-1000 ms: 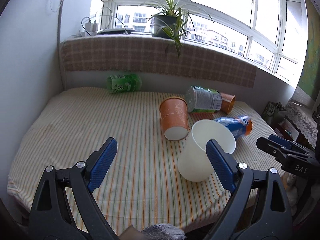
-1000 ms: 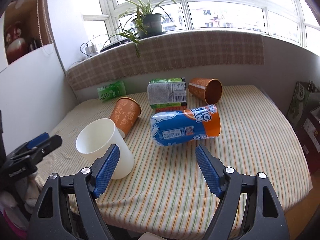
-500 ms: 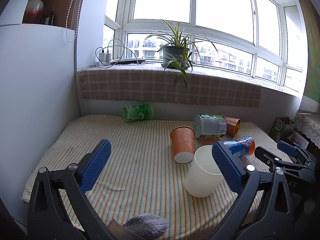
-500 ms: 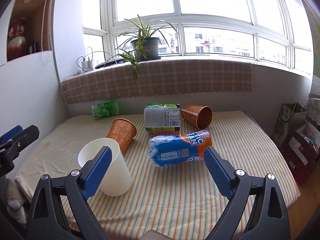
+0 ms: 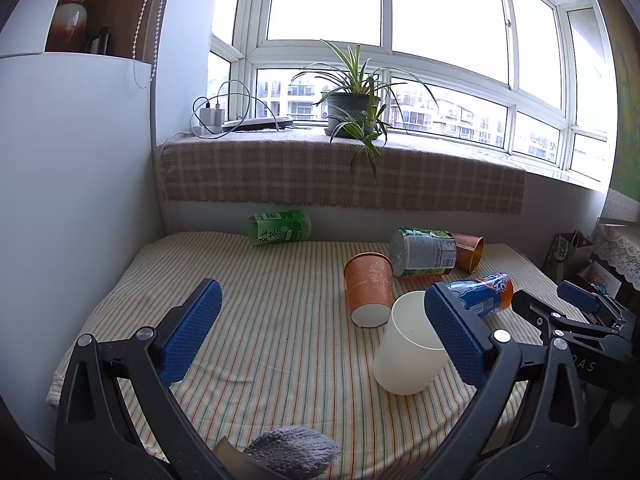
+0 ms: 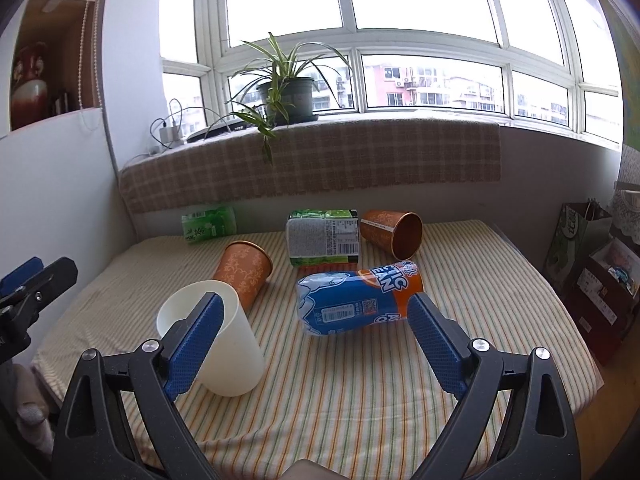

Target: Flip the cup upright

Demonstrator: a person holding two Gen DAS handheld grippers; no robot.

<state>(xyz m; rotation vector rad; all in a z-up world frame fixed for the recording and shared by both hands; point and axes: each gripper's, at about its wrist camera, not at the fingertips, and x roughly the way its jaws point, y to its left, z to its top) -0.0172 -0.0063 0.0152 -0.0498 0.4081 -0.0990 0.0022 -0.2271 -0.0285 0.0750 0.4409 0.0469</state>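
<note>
A white cup [image 5: 408,354] stands upright, mouth up, near the front of the striped table [image 5: 280,340]; it also shows in the right wrist view [image 6: 224,352]. My left gripper [image 5: 320,336] is open and empty, its right finger in front of the cup. My right gripper [image 6: 312,340] is open and empty, its left finger in front of the cup. An orange patterned cup [image 5: 368,292] lies on its side behind it, also in the right wrist view [image 6: 244,272]. A second orange cup [image 6: 394,232] lies on its side further back.
A blue and orange cup [image 6: 360,300], a green-labelled container [image 6: 324,236] and a green one [image 6: 208,224] lie on the table. A plaid-covered sill [image 6: 320,160] with a potted plant [image 6: 284,92] lies behind. Bags [image 6: 580,236] stand at right.
Both grippers have pulled back and tilted up, so more of the window shows. The white cup stays upright on the table, and the other cups have not moved.
</note>
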